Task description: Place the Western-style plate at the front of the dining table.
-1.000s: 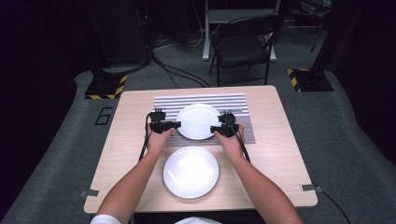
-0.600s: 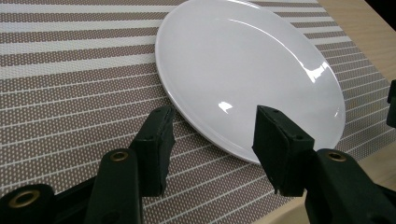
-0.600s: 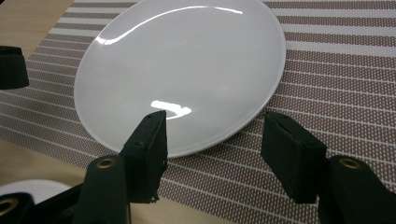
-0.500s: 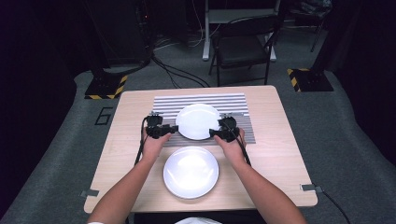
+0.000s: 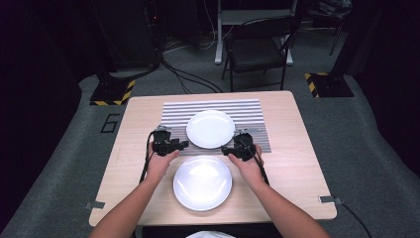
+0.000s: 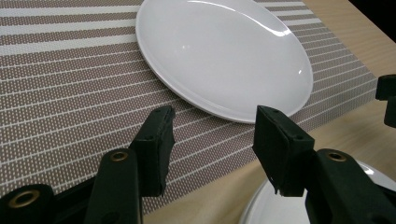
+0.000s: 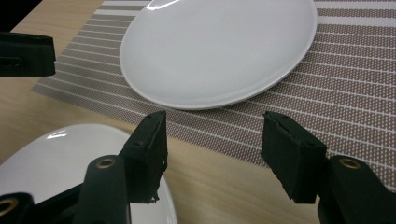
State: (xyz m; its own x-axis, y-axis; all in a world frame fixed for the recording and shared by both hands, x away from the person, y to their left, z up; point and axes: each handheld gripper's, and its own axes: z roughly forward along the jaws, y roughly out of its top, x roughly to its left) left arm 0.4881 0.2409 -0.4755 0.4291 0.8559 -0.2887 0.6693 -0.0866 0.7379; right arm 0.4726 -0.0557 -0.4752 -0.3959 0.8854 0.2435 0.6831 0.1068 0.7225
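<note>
A near plate [image 5: 202,182] is seen on the bare table [image 5: 297,163], at its front edge. Just beyond it, the left gripper [image 5: 182,145] and right gripper [image 5: 227,150] are held either side of the far plate's [image 5: 210,129] near rim, jaws spread, nothing pinched. The far plate is found lying on a striped mat [image 5: 247,111].

A: Spot anything readable from where you're standing?

B: Just one thing, a big "6" marked on the grey floor [image 5: 64,163], right off the left edge of your desk [image 5: 297,163].

A: Nothing on the plates or the mat?

B: Nope, no print or logos on those that you could read.
</note>
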